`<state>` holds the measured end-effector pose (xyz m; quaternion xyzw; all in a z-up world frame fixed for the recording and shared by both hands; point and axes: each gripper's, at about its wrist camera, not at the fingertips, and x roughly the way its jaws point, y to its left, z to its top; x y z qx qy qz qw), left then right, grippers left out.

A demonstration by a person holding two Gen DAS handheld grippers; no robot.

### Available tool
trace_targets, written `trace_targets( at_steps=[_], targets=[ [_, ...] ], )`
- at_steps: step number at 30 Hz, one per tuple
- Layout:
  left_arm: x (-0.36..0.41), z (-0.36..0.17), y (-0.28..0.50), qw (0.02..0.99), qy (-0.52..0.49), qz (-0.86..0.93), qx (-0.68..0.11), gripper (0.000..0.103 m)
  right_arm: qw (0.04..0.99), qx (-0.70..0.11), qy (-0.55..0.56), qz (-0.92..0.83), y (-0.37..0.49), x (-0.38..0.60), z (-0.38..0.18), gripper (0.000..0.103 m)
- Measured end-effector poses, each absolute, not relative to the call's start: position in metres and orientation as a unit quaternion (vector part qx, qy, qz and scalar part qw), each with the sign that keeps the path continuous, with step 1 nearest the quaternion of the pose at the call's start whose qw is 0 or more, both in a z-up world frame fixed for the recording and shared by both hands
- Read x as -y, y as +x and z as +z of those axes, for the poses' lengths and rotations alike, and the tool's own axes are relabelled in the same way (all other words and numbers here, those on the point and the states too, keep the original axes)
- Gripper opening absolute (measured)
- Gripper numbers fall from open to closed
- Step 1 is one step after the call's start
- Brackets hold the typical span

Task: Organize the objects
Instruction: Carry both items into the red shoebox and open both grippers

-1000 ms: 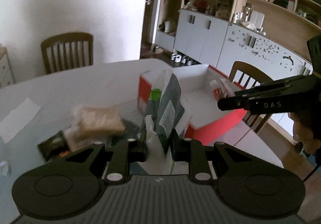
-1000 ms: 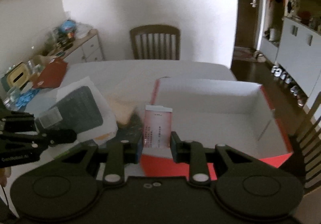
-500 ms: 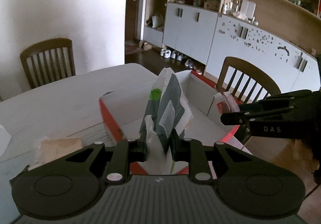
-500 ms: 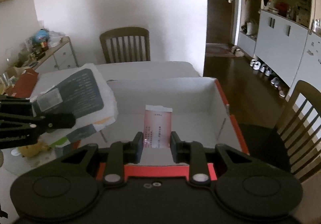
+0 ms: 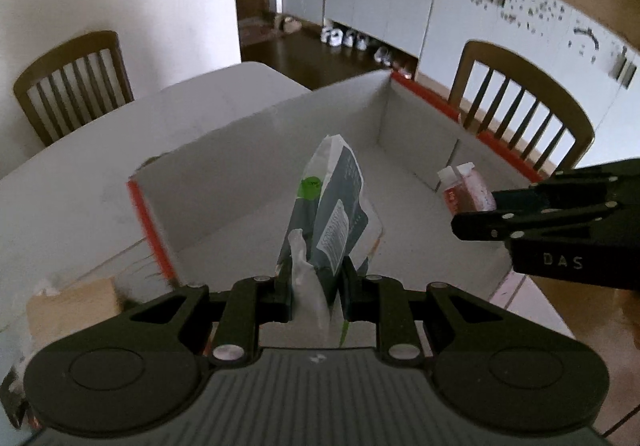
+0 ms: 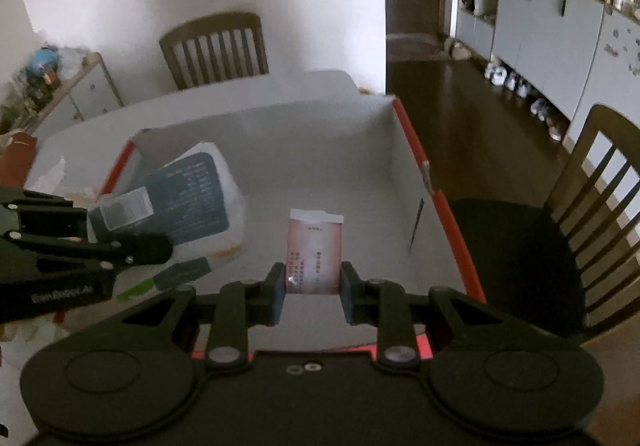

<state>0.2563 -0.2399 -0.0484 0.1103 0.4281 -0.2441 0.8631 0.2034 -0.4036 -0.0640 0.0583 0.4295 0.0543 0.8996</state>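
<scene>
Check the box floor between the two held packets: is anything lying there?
Nothing: in both wrist views bare box floor separates the dark bag from the pink packet.

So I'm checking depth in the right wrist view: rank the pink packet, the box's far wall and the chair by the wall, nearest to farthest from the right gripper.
1. Pink packet, clamped in the right gripper.
2. Box's far wall, straight ahead.
3. Chair, beyond the table.

Lettering "DAS" is legible on the right gripper body; other package print is unreadable.
</scene>
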Motion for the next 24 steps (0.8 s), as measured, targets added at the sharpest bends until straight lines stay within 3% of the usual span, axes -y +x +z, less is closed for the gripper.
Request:
trace_targets(
  at_steps=[24],
  targets=[
    [0.274, -0.094, 0.305, 0.813, 0.123, -0.245, -0.514, 0.021, 0.854, -0.516, 0.036, 0.056, 0.246, 0.398, -0.108, 0.027]
  ],
)
